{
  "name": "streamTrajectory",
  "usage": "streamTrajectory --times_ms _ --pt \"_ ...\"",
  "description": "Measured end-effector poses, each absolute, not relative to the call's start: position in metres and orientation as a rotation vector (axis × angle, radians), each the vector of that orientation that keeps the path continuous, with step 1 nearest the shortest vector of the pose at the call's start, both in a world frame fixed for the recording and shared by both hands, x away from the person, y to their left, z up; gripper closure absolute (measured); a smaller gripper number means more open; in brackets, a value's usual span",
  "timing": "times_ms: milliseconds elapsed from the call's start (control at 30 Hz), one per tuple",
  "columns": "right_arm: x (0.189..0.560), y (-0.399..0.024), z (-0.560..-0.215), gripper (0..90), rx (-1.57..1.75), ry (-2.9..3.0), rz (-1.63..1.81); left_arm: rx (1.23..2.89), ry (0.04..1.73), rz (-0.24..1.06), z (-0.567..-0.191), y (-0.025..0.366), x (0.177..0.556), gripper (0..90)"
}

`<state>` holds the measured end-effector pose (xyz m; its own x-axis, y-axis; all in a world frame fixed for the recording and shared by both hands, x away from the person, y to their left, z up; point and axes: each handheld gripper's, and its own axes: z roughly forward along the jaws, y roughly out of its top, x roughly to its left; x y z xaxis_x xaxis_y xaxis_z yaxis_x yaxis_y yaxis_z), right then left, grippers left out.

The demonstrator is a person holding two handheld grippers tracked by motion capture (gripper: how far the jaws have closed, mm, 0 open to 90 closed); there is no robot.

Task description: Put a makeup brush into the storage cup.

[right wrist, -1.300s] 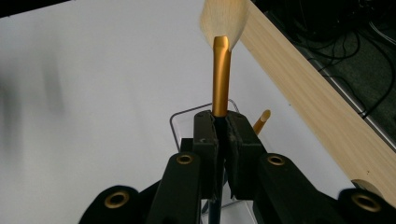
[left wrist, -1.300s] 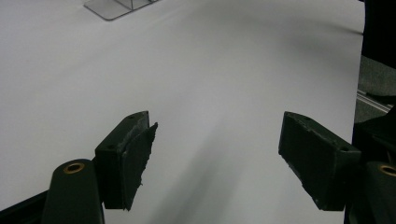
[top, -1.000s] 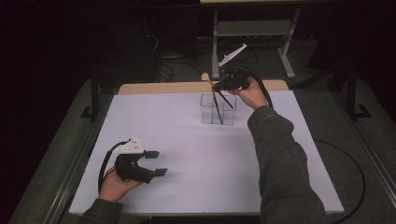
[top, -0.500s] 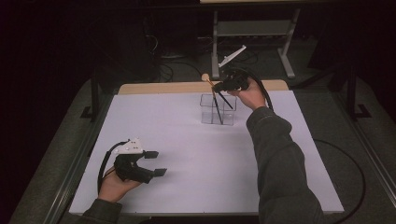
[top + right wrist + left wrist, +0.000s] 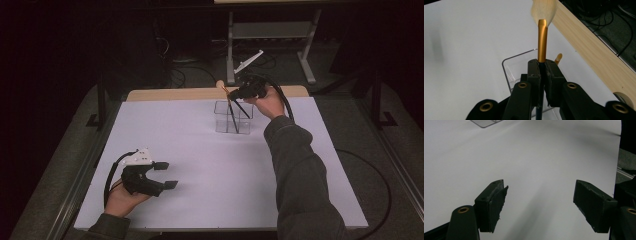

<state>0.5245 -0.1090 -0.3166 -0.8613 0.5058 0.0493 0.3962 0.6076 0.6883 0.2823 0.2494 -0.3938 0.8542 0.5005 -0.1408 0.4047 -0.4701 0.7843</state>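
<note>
- Nothing has shifted since the earlier high view frames; both my hands sit where they were, the right gripper (image 5: pixel 234 93) raised over the far side of the table, the left gripper (image 5: pixel 165 175) low at the near left corner.
- On the right, I have the jaws closed tight on the makeup brush (image 5: pixel 542 37); in the right gripper view the pads pinch its dark handle just below the gold ferrule, with the pale fan of bristles pointing up and away from me.
- From above, the brush (image 5: pixel 231 105) slants down into the clear box (image 5: pixel 232 124) (a small transparent holder, standing on the white table cover (image 5: pixel 200 150) towards the far edge); its lower end looks to be inside the box, though I cannot say whether it touches the bottom.
- A second brush (image 5: pixel 558 59) leans in the same box, just beside the one I hold; its gold tip shows to the right of my jaws.
- On the left, the jaws stand wide apart with nothing between them, only bare white cover; a corner of the clear box (image 5: pixel 484 122) sits well off at the top of that view.
- Beyond the cover runs the wooden table edge (image 5: pixel 584 45).
</note>
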Motion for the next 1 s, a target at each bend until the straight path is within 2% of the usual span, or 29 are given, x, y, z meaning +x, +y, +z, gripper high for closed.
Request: streamTrajectory --times_ms 1000 --pt "0.517 -0.122 -0.329 82.1 0.783 2.69 1.083 2.097 0.658 0.124 -0.392 0.25 0.282 24.8"
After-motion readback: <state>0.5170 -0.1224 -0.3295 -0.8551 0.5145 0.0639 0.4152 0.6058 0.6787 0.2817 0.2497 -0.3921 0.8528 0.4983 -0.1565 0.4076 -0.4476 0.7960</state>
